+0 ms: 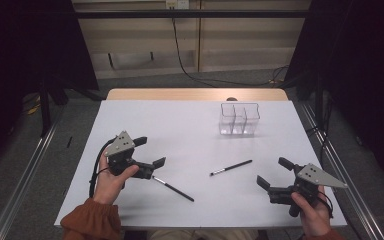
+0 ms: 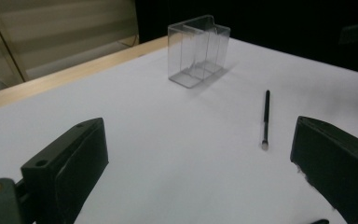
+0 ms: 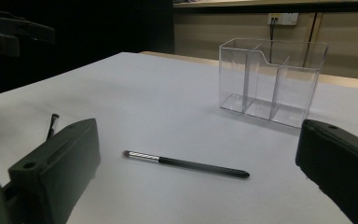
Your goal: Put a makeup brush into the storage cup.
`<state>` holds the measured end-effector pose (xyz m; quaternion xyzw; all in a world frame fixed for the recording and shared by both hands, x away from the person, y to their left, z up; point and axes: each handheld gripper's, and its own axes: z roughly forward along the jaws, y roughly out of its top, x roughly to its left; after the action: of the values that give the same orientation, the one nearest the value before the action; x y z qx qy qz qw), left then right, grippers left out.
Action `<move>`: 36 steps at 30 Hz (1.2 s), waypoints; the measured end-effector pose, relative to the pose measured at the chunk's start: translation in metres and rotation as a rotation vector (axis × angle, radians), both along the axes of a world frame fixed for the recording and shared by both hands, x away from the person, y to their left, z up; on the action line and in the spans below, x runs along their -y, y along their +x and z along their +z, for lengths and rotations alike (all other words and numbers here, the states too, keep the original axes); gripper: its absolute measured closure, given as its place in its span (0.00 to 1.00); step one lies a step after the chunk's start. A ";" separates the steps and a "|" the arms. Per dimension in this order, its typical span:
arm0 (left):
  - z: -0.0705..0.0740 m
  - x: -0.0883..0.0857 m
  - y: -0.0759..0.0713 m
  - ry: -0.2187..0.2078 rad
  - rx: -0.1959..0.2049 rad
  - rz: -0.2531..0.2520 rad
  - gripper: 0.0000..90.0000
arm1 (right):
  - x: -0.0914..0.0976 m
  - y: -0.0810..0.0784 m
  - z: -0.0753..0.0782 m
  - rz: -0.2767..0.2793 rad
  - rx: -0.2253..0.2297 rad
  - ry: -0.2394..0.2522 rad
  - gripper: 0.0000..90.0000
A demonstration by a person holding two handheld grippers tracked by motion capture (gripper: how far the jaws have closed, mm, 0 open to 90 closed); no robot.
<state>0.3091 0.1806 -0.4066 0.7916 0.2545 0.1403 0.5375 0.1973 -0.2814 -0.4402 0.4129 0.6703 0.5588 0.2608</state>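
Two slim black-handled makeup brushes are lying flat on the white surface (image 1: 190,125), one (image 1: 172,188) just beside the left gripper (image 1: 151,151), the other (image 1: 230,167) mid-surface with its silver ferrule and pale tip pointing toward the person. Both are lying apart from the clear three-compartment acrylic organiser (image 1: 238,119), which is standing upright with nothing in it, so the work looks unstarted. Left gripper and right gripper (image 1: 271,172) are both spread wide, grasping nothing.

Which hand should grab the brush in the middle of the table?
Probably the right: its open tongs face the middle brush squarely. The left tongs sit by the other brush.
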 end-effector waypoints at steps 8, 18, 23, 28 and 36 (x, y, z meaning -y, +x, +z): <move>0.000 0.003 0.001 0.099 -0.051 -0.049 0.07 | -0.001 0.002 0.000 0.010 -0.002 -0.005 0.00; 0.000 0.013 0.006 0.237 -0.151 -0.105 0.06 | -0.002 0.003 0.000 0.017 -0.003 -0.004 0.00; -0.002 0.017 0.007 0.293 -0.174 -0.136 0.06 | -0.003 0.003 0.000 0.017 -0.002 -0.008 0.00; -0.006 0.020 0.010 0.358 -0.191 -0.157 0.06 | -0.004 0.004 -0.001 0.011 -0.006 -0.011 0.00; -0.013 0.028 0.010 0.444 -0.240 -0.241 0.10 | -0.003 0.004 -0.001 0.015 -0.010 -0.013 0.00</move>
<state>0.3192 0.1524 -0.4191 0.9255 0.1833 0.0331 0.3298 0.2017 -0.2783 -0.4412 0.4090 0.6782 0.5543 0.2559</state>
